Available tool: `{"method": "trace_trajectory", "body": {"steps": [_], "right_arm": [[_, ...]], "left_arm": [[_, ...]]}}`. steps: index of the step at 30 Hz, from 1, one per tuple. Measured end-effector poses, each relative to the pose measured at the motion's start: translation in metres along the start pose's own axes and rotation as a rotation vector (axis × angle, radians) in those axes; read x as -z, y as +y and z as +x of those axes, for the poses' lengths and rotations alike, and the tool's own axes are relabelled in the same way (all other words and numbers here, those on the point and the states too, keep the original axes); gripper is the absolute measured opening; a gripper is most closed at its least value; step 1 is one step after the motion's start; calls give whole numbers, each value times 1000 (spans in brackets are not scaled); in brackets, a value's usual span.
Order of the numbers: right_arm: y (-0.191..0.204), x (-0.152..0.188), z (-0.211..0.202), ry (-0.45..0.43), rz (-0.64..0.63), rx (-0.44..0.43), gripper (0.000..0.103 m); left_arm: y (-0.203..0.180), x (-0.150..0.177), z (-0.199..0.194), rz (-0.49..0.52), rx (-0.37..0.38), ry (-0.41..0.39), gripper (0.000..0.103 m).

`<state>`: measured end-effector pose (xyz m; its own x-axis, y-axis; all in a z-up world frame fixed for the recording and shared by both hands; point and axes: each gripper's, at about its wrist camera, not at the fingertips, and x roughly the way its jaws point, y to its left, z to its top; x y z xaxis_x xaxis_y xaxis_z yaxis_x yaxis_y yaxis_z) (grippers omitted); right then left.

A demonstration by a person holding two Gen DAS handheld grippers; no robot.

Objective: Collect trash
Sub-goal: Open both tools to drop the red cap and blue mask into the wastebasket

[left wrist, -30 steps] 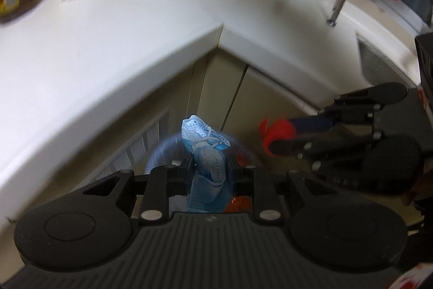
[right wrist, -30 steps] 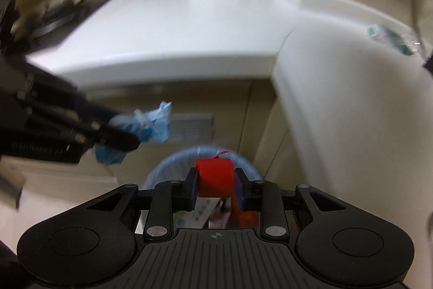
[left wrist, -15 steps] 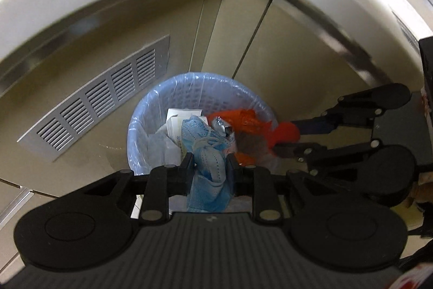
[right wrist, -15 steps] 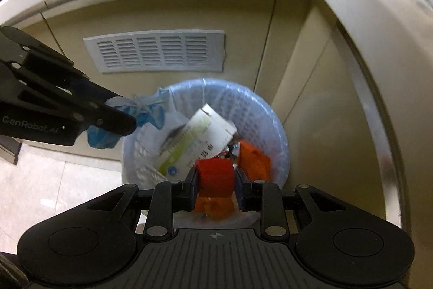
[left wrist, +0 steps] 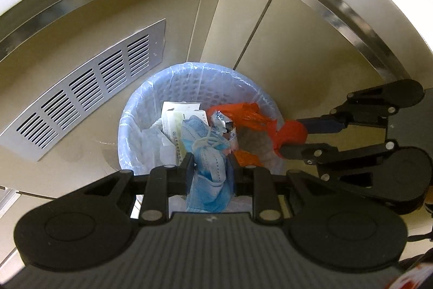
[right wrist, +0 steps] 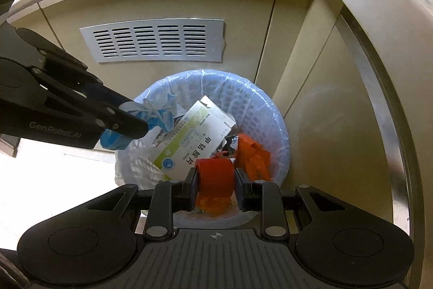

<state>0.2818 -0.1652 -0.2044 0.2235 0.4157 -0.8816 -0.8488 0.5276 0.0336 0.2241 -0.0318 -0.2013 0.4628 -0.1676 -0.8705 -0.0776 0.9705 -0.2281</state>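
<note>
Both grippers hang over the lined waste basket [left wrist: 140,110], which stands on the floor in the corner of the cabinets, in the middle of each frame. The left gripper [left wrist: 209,167] is clenched on a crumpled blue face mask [left wrist: 208,153], held low in the frame above the near edge of the basket. The right gripper [right wrist: 215,180] squeezes a red cap [right wrist: 215,176] above the orange bag [right wrist: 253,156] and the medicine box [right wrist: 189,142] already inside. Both pieces seem placed over the opening so that they fall in once let go.
</note>
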Motion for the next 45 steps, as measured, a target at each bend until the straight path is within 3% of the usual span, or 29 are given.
{"method": "trace_trajectory", "body": {"steps": [18,19,21,23,45], "right_arm": [[-5,0,3,6,22,2,28],[-5,0,3,6,23,2,28],[-5,0,4,6,25,1,28],[-5,0,4,7,27,0,28],[9,-13,15,-18,1,-1,29]], "left_arm": [[-2,-2,7,23,8,2,24],[-1,-2,7,21,2,0,26],[-1,-3,7,13,-1,0,43],[1,-3,6,-2,0,-4,46],[25,19,-21,-77,-49,-1,49]]}}
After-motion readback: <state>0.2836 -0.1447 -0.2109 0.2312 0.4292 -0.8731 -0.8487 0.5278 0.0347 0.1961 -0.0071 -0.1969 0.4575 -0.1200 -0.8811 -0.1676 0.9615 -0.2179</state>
